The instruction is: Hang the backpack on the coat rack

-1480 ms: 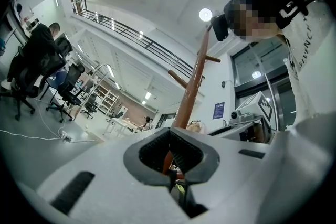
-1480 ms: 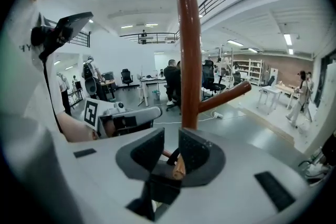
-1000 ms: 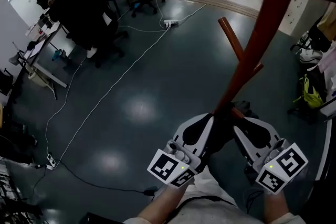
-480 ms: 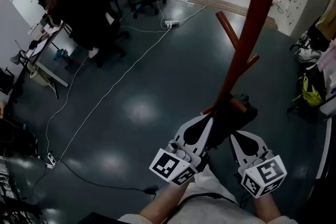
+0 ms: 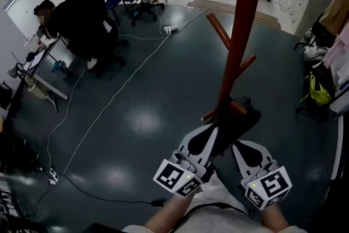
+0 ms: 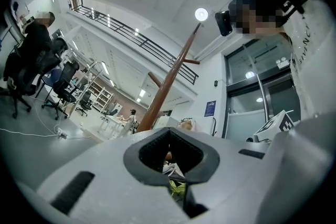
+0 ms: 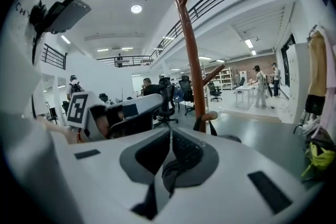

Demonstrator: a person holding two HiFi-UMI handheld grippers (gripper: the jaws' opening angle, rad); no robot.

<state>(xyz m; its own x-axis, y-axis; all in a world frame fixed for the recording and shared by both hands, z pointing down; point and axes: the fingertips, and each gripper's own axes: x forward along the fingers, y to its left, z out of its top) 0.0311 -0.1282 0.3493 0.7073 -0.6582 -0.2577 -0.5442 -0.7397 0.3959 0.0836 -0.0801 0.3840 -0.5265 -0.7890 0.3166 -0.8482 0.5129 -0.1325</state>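
Observation:
The red coat rack [image 5: 235,35] rises in front of me in the head view, with pegs at several heights. The black backpack [image 5: 242,116] hangs against the pole at the low pegs, and its strap [image 7: 208,122] loops over a short peg [image 7: 211,115]. My left gripper [image 5: 214,129] is at the backpack's near left side, jaws shut, and only background shows through the pad opening. My right gripper [image 5: 239,145] is just short of the backpack's near edge, jaws shut. A dark fold shows low between its pads, and I cannot tell what it is.
Black office chairs [image 5: 87,24] and a desk stand at the far left, with a seated person there. White cables and a power strip [image 5: 170,29] cross the dark floor. Bags, a yellow-green one [image 5: 315,90] among them, and hung clothes crowd the right wall.
My right gripper has drawn back from the backpack toward my body and closer to the left gripper. The backpack stays at the low pegs. The left gripper has hardly moved.

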